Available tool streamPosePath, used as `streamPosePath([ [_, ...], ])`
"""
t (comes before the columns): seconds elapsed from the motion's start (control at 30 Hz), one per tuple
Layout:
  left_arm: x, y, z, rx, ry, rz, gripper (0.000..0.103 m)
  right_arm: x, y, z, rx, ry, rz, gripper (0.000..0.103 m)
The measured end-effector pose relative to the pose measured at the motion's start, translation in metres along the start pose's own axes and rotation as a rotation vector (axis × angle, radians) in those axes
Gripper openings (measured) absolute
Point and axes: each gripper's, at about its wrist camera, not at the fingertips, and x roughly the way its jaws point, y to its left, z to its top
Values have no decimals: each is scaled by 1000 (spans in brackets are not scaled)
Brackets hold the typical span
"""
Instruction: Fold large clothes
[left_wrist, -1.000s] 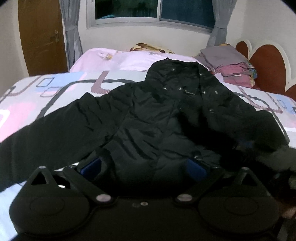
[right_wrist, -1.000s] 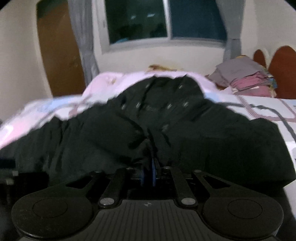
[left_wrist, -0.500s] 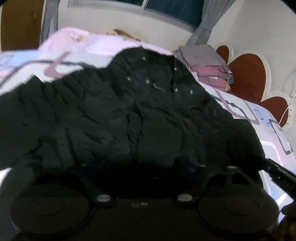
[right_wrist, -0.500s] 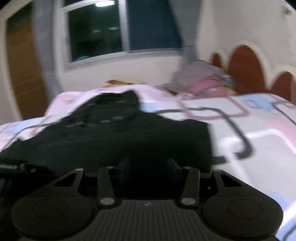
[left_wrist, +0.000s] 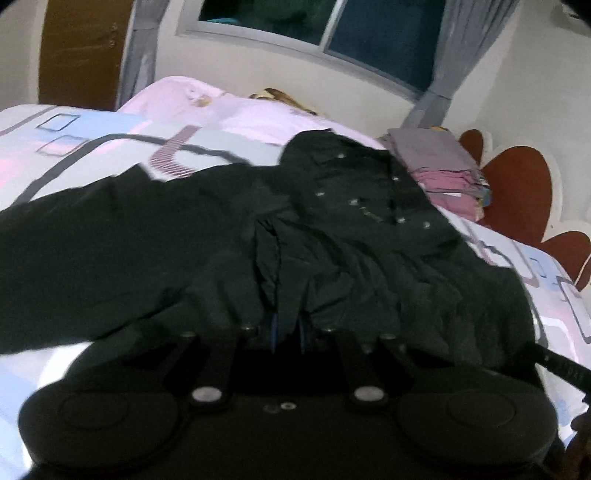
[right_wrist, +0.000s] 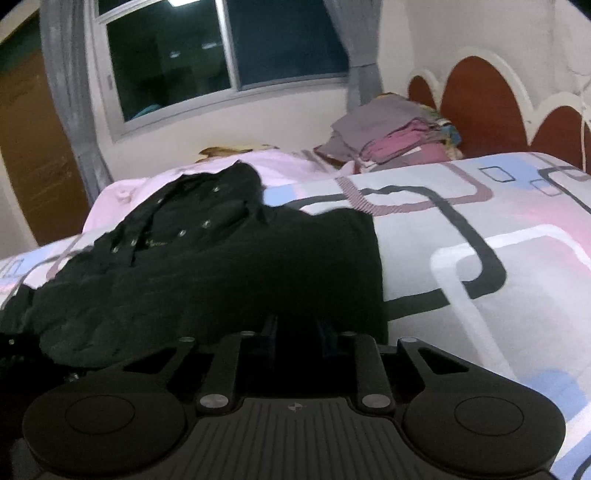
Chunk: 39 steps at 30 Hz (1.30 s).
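A black jacket (left_wrist: 332, 240) with metal snaps lies spread on the patterned bed sheet (left_wrist: 92, 147), hood end toward the window. My left gripper (left_wrist: 286, 328) is shut on a ridge of its fabric at the near hem, the blue pads almost together. In the right wrist view the jacket (right_wrist: 221, 266) fills the left half, its right edge ending on bare sheet (right_wrist: 480, 240). My right gripper (right_wrist: 298, 328) is at that near right corner with its jaws closing; black cloth lies between the fingers and hides their tips.
A pile of folded grey and pink clothes (left_wrist: 439, 173) (right_wrist: 399, 144) sits at the head of the bed beside a brown scalloped headboard (left_wrist: 517, 192) (right_wrist: 476, 103). A pink pillow (left_wrist: 221, 110) lies under the window. Bare sheet stretches right of the jacket.
The left gripper went from wide open to shut on the jacket's hem. The right gripper swung right from the jacket's middle to its right corner, opened briefly and is narrowing again.
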Motion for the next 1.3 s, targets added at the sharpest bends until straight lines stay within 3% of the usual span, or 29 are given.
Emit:
streamPosePath([
  [0.2, 0, 2, -8, 6, 15, 58, 14, 11, -2, -7, -7, 47, 8, 22],
  [0.3, -14, -3, -5, 35, -16, 133, 34, -5, -6, 0, -2, -5, 24, 22],
  [0.33, -22, -7, -3, 53, -53, 171, 47, -11, -7, 4, -6, -32, 25, 22],
  [0.37, -32, -14, -1, 81, -99, 198, 52, -15, -7, 9, -15, -57, 20, 22],
  [0.43, -38, -35, 8, 152, -148, 165, 56, -12, -9, 17, -23, -77, 9, 22],
  [0.57, 0, -76, 17, 260, -103, 112, 59, 23, -12, 27, -41, -19, -8, 22],
  [0.63, 29, -79, 12, 280, -25, 140, 60, 46, -14, 17, -90, 55, -41, 22],
  [0.7, 52, -71, 3, 259, 56, 150, 61, 54, -13, 8, -149, 63, -43, 22],
  [0.77, 50, -64, 4, 233, 61, 137, 60, 49, -12, 13, -178, 77, -32, 22],
  [0.83, 40, -67, 12, 233, 27, 151, 57, 40, -21, 25, -129, 35, -7, 22],
  [0.97, 39, -78, 33, 261, -36, 140, 70, 51, -34, 56, -89, -17, -26, 22],
  [1.07, 62, -82, 41, 276, 3, 144, 67, 78, -38, 71, -106, 3, -47, 22],
  [1.17, 82, -75, 33, 297, 55, 160, 71, 114, -44, 65, -137, 139, -84, 22],
  [1.3, 90, -66, 29, 288, 83, 149, 74, 116, -39, 52, -210, 113, -111, 22],
])
